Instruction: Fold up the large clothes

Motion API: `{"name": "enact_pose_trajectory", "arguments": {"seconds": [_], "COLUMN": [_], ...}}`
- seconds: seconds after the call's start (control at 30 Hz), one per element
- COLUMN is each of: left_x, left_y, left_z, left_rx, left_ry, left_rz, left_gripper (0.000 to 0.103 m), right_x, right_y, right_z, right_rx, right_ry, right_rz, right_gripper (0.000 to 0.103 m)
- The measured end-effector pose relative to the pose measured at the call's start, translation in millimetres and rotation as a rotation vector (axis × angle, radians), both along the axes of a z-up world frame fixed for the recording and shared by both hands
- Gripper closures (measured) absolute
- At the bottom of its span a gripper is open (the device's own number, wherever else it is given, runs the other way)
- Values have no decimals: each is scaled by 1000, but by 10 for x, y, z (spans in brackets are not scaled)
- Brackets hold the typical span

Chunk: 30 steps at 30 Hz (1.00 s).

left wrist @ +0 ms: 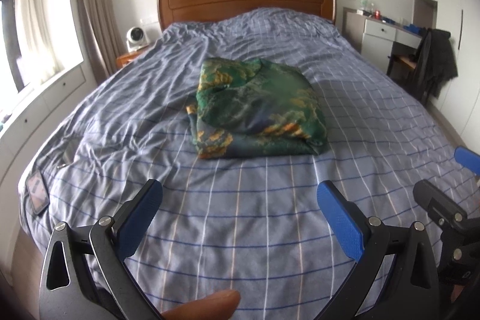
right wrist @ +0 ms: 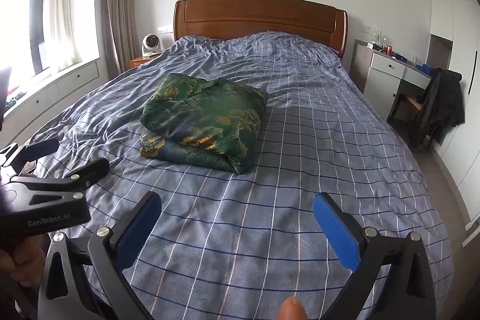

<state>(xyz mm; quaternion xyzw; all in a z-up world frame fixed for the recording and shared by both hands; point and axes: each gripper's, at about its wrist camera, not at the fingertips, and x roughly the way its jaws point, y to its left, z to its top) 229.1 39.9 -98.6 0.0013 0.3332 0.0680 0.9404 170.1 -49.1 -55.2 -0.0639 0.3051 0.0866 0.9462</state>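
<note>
The folded green garment (left wrist: 255,107) is lying mid-frame, well beyond both spread, empty grippers, left gripper (left wrist: 237,210) and right gripper (right wrist: 237,219); it is being seen left of centre from the right wrist.

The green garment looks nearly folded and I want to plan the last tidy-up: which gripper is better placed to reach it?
Probably the left gripper: the green garment lies almost straight ahead of it. From the right gripper it sits off to the left. Both are open and short of it.

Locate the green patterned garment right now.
The green patterned garment lies folded in a bundle mid-bed on the blue checked bedspread, ahead of both open grippers and touching neither; the right wrist view shows it left of centre.
</note>
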Motion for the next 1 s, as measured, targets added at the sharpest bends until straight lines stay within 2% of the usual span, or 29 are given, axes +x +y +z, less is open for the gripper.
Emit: {"name": "enact_pose_trajectory", "arguments": {"seconds": [0.53, 0.83, 1.0], "left_x": [-22, -113, -141], "left_y": [-5, 25, -8], "left_z": [-27, 5, -4], "left_rx": [19, -4, 30], "left_ry": [-1, -49, -63], "left_rz": [14, 17, 31], "left_gripper": [0, 0, 0], "right_x": [25, -44, -51], "right_y": [16, 77, 79], "right_z": [-67, -43, -42], "right_rx": [-21, -39, -40], "right_ry": [23, 5, 5], "right_rz": [-29, -19, -17], "right_gripper": [0, 0, 0]}}
